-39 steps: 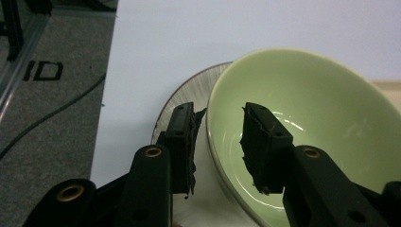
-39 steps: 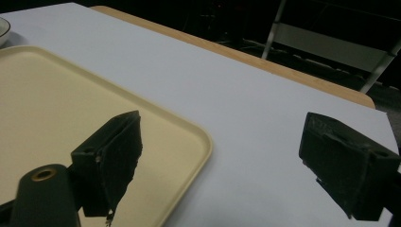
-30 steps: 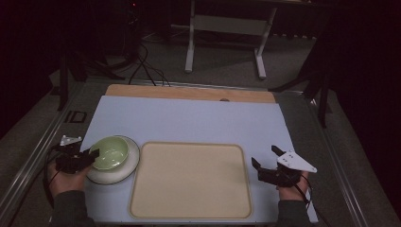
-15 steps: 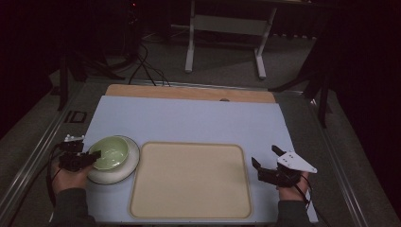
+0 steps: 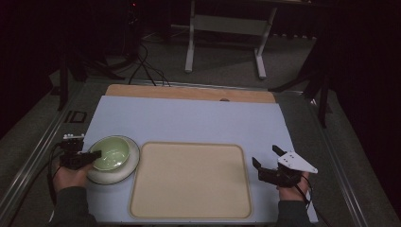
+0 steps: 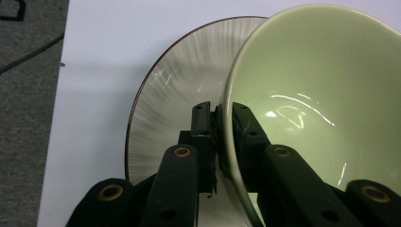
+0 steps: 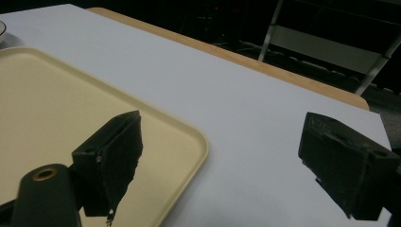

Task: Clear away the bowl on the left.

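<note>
A dark room surrounds my table (image 5: pixel 189 118), which wears a pale blue-white cover with a strip of bare wood along its far edge; beyond that stand a light metal frame (image 5: pixel 227 28) and loose cables on the floor. I take the beige tray (image 5: pixel 189 182) at the near middle as my landmark. Just left of the tray, almost touching its rim, sits a grey ribbed plate (image 5: pixel 125 168) with a green bowl (image 5: pixel 111 153) on it. My left gripper (image 5: pixel 92 156) comes in from the plate's left side, and its jaws have just been closing onto the bowl's near rim. The left gripper view gives me what the high view cannot: the left gripper (image 6: pixel 221 127) has one pad outside the bowl's (image 6: pixel 312 94) wall and one inside, pinched tight on it, with the bowl tilted over the plate (image 6: pixel 175 85). To the right of the tray my right gripper (image 5: pixel 267 163) rests over bare cover, jaws spread wide with nothing between them. The right gripper view shows that right gripper (image 7: pixel 220 165) with the tray's (image 7: pixel 56 104) rounded corner under one jaw and open cover running to the wooden edge. All the cover beyond the tray is free for moving.
</note>
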Demonstrator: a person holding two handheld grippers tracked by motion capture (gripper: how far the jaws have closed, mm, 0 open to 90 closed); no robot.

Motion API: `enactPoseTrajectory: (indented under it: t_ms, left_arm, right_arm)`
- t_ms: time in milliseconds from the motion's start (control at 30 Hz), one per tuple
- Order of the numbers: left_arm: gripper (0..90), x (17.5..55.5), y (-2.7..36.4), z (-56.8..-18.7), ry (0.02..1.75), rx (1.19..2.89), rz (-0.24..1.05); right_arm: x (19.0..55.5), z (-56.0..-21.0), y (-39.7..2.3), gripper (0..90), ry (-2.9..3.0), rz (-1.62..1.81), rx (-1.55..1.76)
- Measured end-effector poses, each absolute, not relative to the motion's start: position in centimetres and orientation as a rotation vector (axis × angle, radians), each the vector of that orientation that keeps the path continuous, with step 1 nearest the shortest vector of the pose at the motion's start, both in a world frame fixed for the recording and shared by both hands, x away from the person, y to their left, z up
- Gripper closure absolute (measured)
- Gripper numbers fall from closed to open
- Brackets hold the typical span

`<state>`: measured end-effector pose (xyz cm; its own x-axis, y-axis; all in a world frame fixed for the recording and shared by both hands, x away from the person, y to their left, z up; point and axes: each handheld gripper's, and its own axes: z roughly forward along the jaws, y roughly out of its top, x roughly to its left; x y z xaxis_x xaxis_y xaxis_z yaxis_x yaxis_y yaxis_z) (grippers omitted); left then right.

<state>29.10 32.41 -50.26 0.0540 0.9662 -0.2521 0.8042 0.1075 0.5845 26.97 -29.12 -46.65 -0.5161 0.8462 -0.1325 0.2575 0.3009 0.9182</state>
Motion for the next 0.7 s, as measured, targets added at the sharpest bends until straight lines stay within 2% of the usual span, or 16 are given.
enactPoseTrajectory:
  t_ms: [700]
  left_arm:
    - [83.4, 28.64, 32.84, -50.12, 1.754, 1.652, 0.272]
  right_arm:
    - [26.91, -46.51, -29.39, 14.0, 1.926, 1.216, 0.99]
